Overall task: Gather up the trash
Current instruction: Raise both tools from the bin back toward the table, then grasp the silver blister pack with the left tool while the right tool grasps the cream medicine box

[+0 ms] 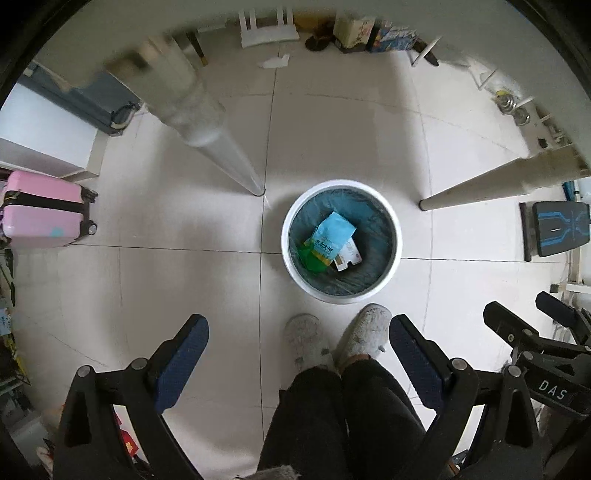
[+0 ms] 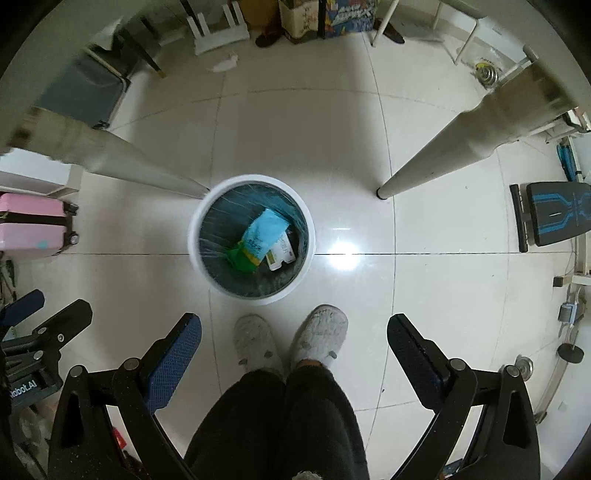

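A white round trash bin [image 1: 394, 254] with a blue liner stands on the tiled floor; it also shows in the right wrist view [image 2: 195, 240]. Inside lie a light-blue and green rice bag [image 1: 327, 240] [image 2: 260, 238] and a white carton [image 1: 349, 254] [image 2: 281, 254]. A crumpled white paper [image 1: 274, 62] [image 2: 223, 64] lies on the floor at the far side. My left gripper [image 1: 298, 332] is open and empty, held high above the floor near the bin. My right gripper [image 2: 294, 332] is open and empty, right of the left one.
Two pale table legs [image 1: 207, 125] [image 1: 491, 181] flank the bin. The person's slippered feet [image 1: 336, 339] stand just before it. A pink suitcase [image 1: 40, 210] is at left, a black and blue bench [image 1: 554, 229] at right, boxes [image 1: 373, 33] and a white stool [image 1: 266, 26] at the far wall.
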The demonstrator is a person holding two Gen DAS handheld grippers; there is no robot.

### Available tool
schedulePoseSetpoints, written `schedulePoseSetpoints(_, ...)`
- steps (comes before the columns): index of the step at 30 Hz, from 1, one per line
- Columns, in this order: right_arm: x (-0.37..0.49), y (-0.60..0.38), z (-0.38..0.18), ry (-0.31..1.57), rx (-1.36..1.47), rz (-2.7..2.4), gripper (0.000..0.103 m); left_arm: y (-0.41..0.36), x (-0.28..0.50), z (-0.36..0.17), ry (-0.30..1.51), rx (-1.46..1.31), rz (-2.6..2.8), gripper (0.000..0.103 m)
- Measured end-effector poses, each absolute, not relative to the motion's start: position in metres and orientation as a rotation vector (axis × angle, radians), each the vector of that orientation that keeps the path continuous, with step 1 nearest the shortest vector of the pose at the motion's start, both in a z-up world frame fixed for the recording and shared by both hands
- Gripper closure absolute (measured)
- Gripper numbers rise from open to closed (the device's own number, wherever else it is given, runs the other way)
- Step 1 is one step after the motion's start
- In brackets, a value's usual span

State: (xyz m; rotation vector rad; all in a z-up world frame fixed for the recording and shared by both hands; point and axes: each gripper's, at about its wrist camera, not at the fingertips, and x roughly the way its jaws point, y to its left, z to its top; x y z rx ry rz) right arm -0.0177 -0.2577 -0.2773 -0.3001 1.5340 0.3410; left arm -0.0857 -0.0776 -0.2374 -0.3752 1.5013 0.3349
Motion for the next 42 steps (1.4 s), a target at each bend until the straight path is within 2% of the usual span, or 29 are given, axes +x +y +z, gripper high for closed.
schedulePoseSetpoints(7, -0.03, -0.26, -0.171, 1.522, -0.251, 0.366, 0.002, -0.074, -0.098, -0.154, 1.435, -0.369, 0.339, 0.003)
schedulePoseSetpoints(13, -0.019, -0.26, -0.074, 1.51, -0.101, 0.388, 0.001, -0.061, -0.086, -0.065, 1.319, -0.355, 0.388, 0.003)
schedulePoseSetpoints(14, -0.013, -0.257, -0.059, 1.502, -0.084, 0.397, 0.001, -0.058, -0.081, -0.055, 1.303, -0.359, 0.391, 0.0)
schedulePoseSetpoints(19, 0.047, -0.247, 0.017, 1.41, -0.022, 0.42, 0.001, -0.04, -0.028, 0.001, 1.179, -0.342, 0.45, 0.0)
schedulePoseSetpoints(23, 0.121, -0.245, 0.055, 1.346, -0.031, 0.396, 0.001, -0.03, 0.023, 0.025, 1.138, -0.329, 0.509, 0.0)
schedulePoseSetpoints(27, 0.216, -0.244, 0.063, 1.331, -0.083, 0.369, 0.001, -0.02, 0.092, 0.024, 1.151, -0.342, 0.553, 0.0)
schedulePoseSetpoints(32, 0.358, -0.234, 0.036, 1.338, -0.217, 0.371, 0.001, -0.011, 0.191, 0.01, 1.225, -0.386, 0.617, 0.0)
schedulePoseSetpoints(34, 0.413, -0.213, 0.018, 1.356, -0.393, 0.426, 0.001, -0.013, 0.224, 0.003, 1.247, -0.39, 0.655, 0.0)
schedulePoseSetpoints(37, 0.471, -0.177, -0.013, 1.34, -0.799, 0.507, 0.001, -0.017, 0.276, -0.015, 1.272, -0.418, 0.688, 0.0)
schedulePoseSetpoints(42, 0.525, -0.131, -0.065, 1.259, -1.292, 0.643, 0.001, -0.03, 0.335, -0.047, 1.341, -0.503, 0.669, 0.0)
